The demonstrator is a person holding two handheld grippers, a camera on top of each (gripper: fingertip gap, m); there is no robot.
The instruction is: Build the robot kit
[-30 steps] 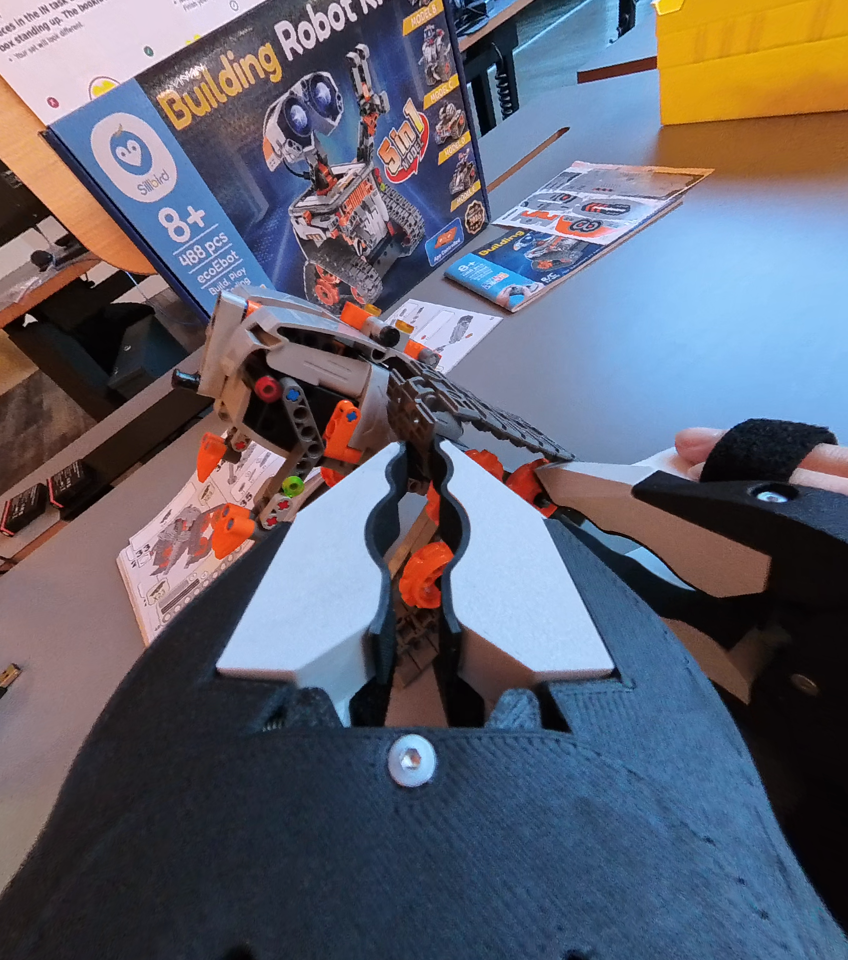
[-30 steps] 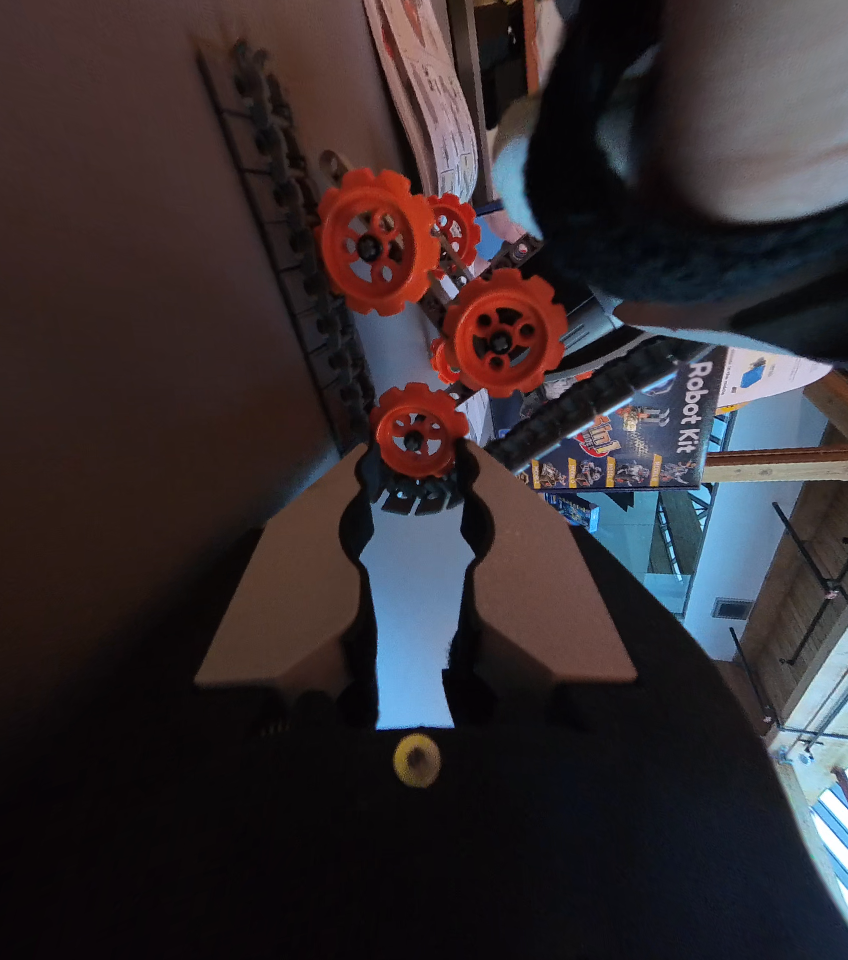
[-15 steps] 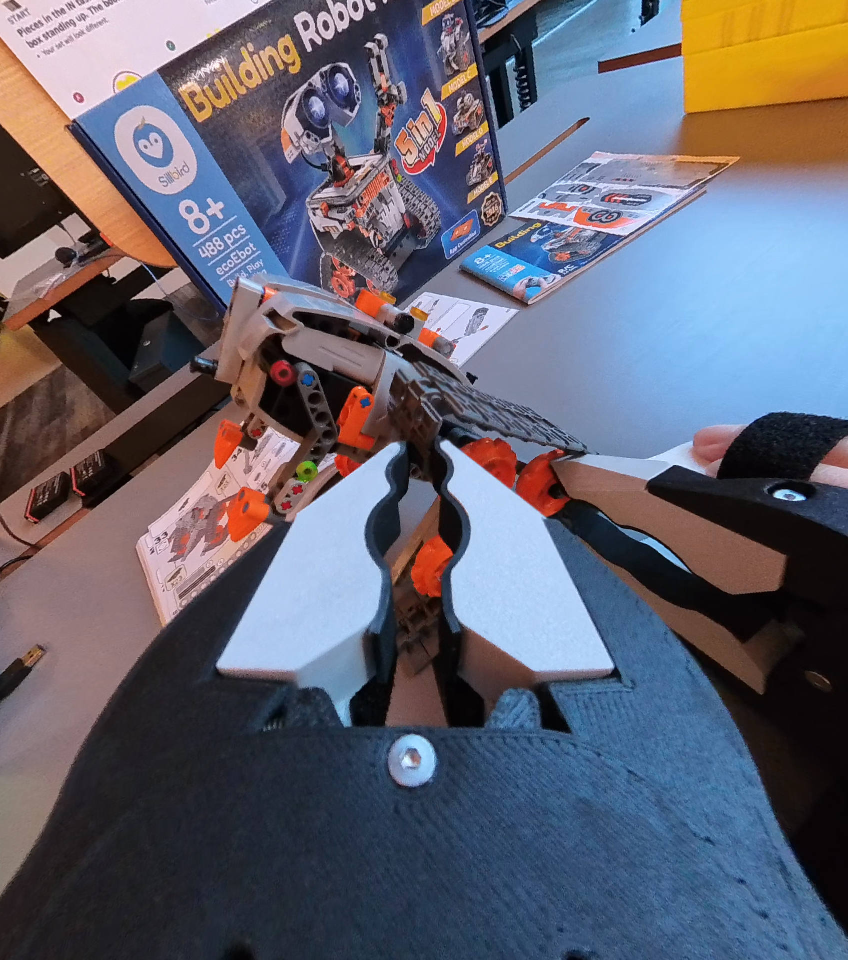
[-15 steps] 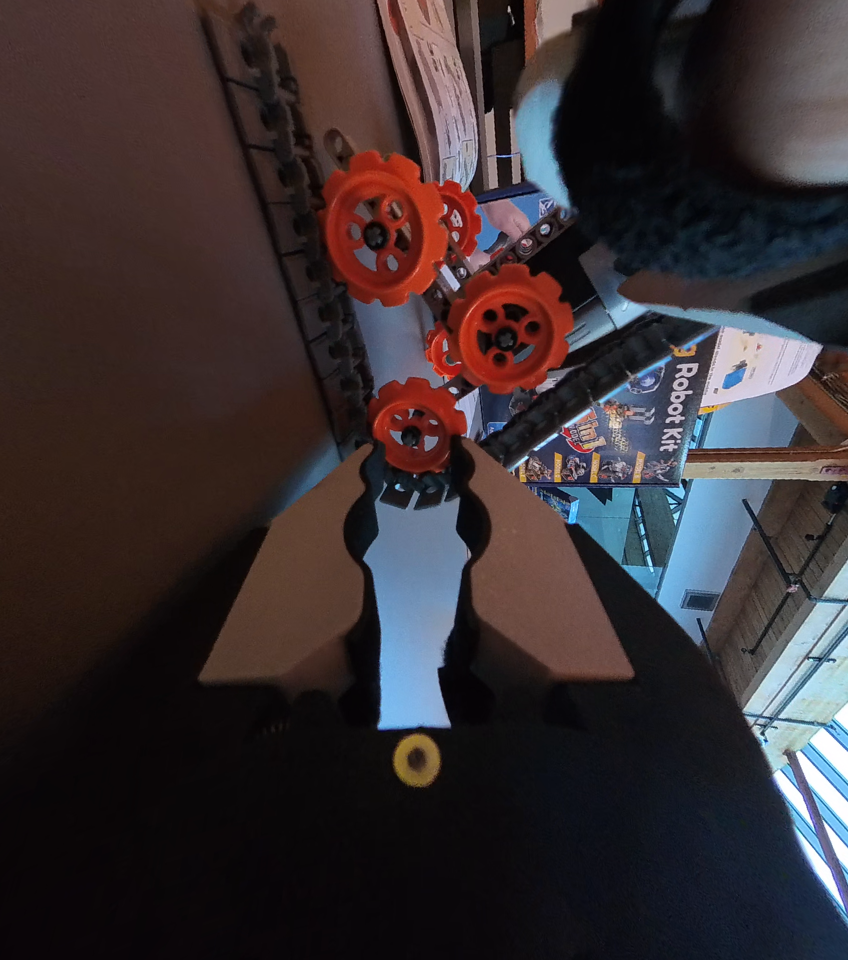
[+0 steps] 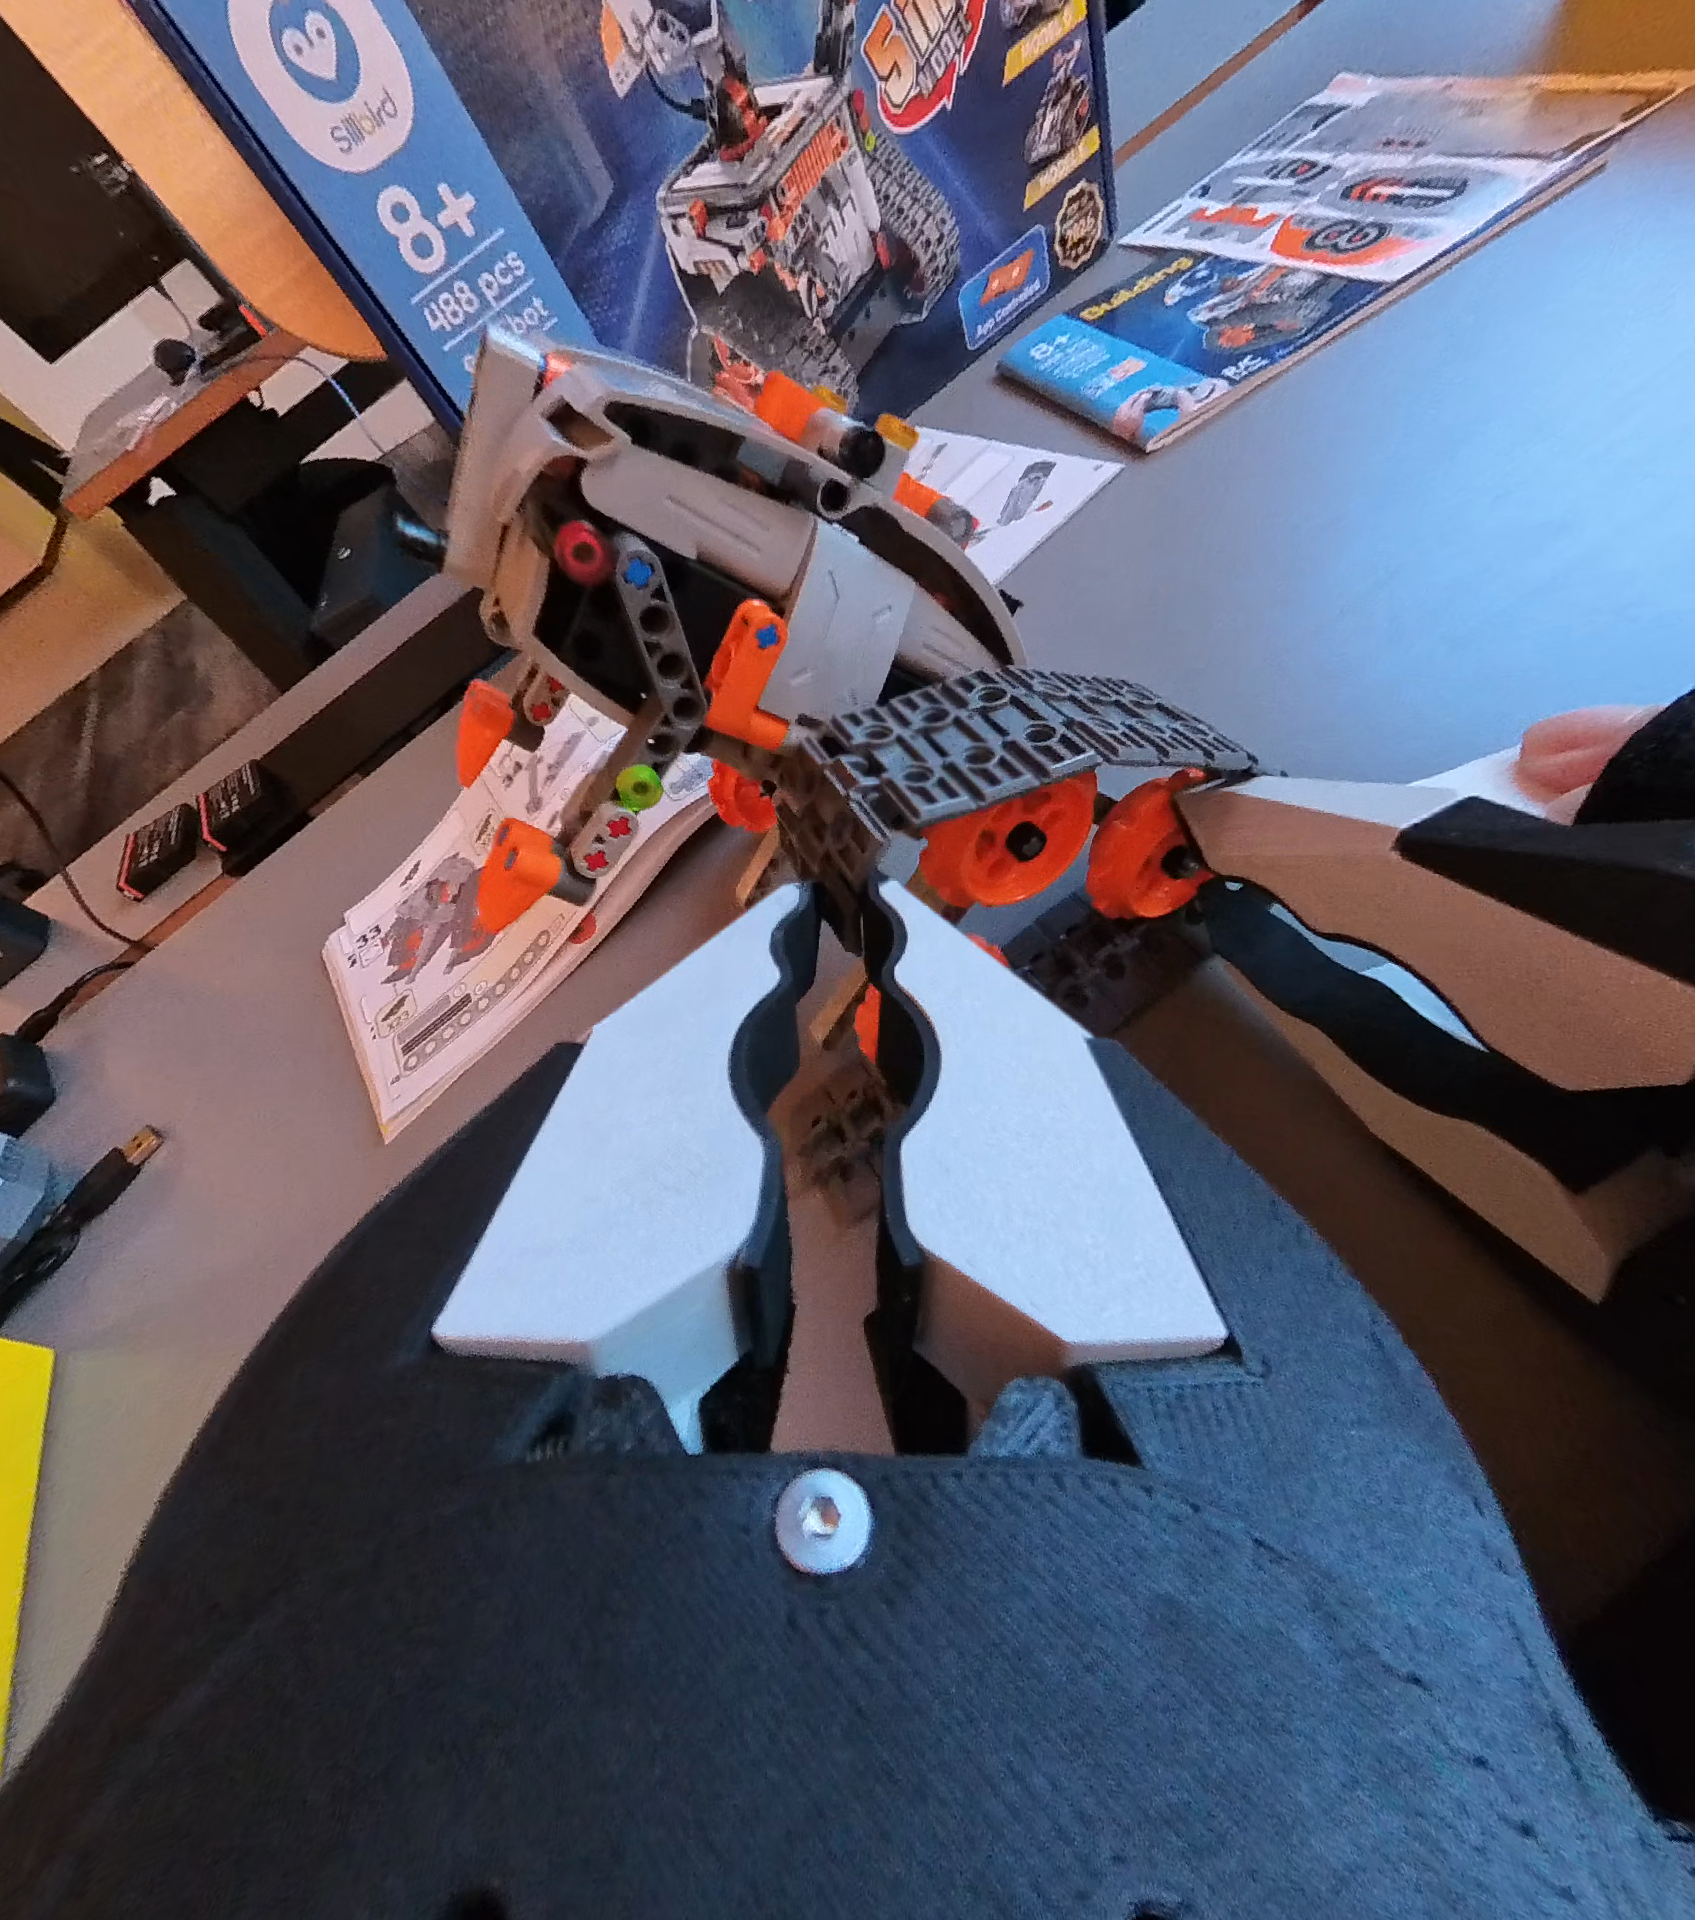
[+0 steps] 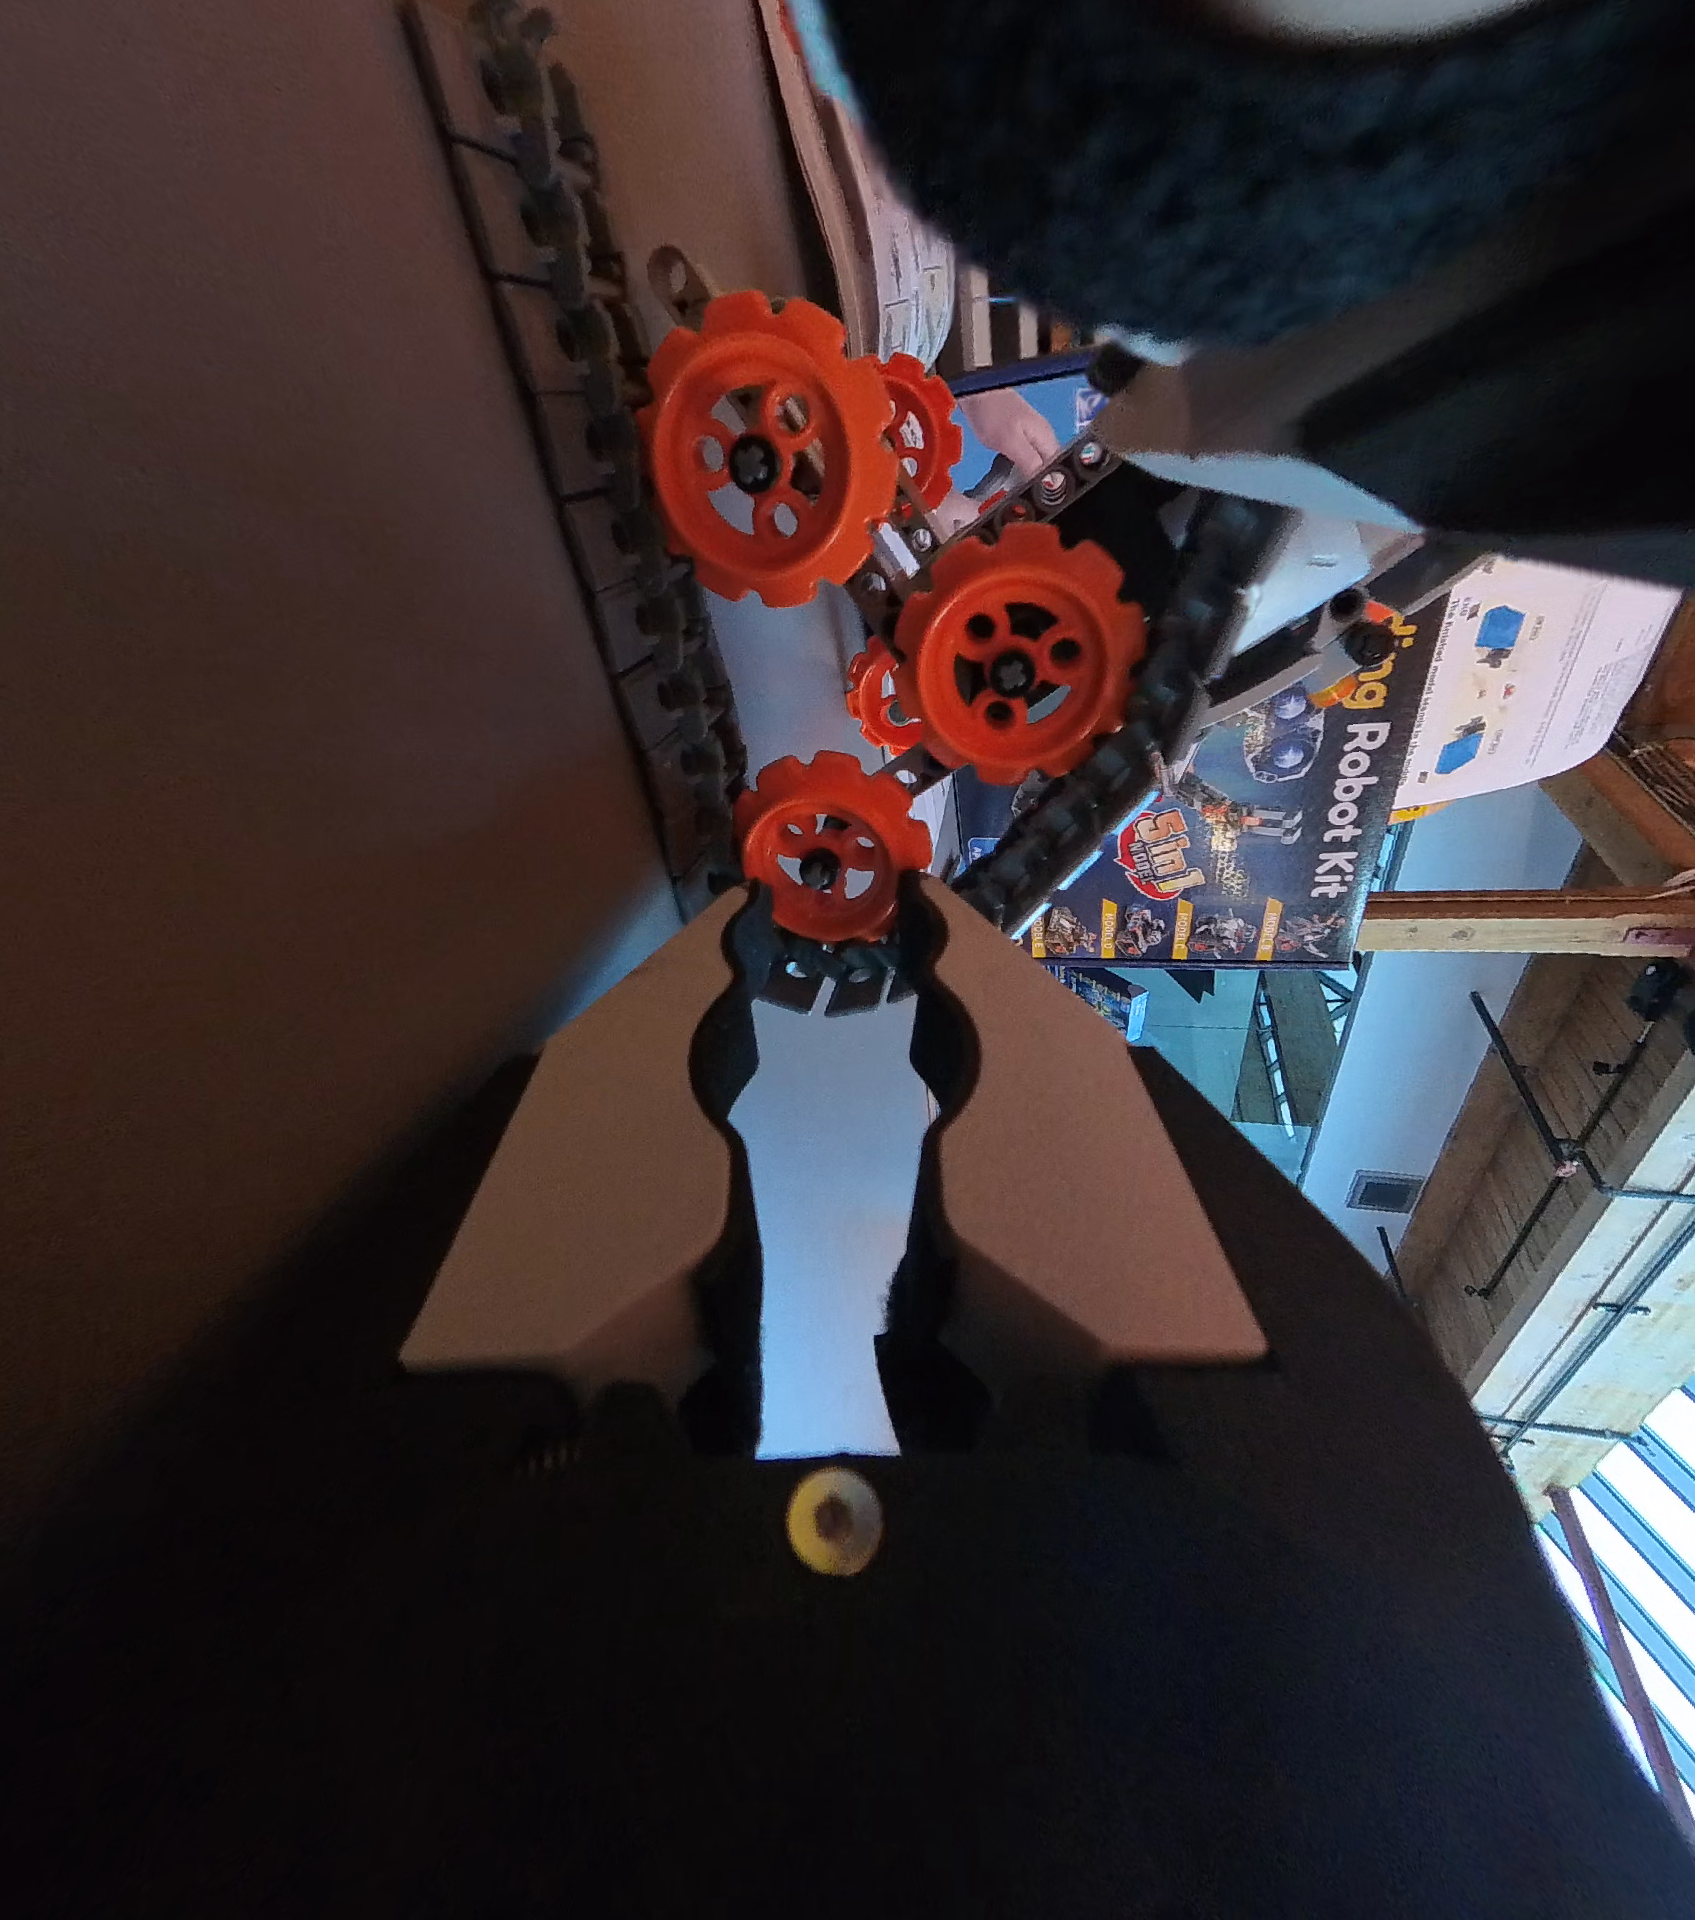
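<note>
Both grippers' jaws blocking robot model (image 5: pixel 718 582)

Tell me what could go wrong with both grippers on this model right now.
The right gripper pinches only the small orange sprocket and track end; it could pop off its axle. The left gripper clamps the dark tread, whose links may separate. The brick robot hangs over the table and could drop.

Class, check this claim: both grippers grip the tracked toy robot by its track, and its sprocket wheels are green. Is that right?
Not quite. The sprocket wheels are orange, not green, as the right wrist view shows. The rest holds: the left gripper and right gripper both grip the tracked toy robot by its track.
</note>
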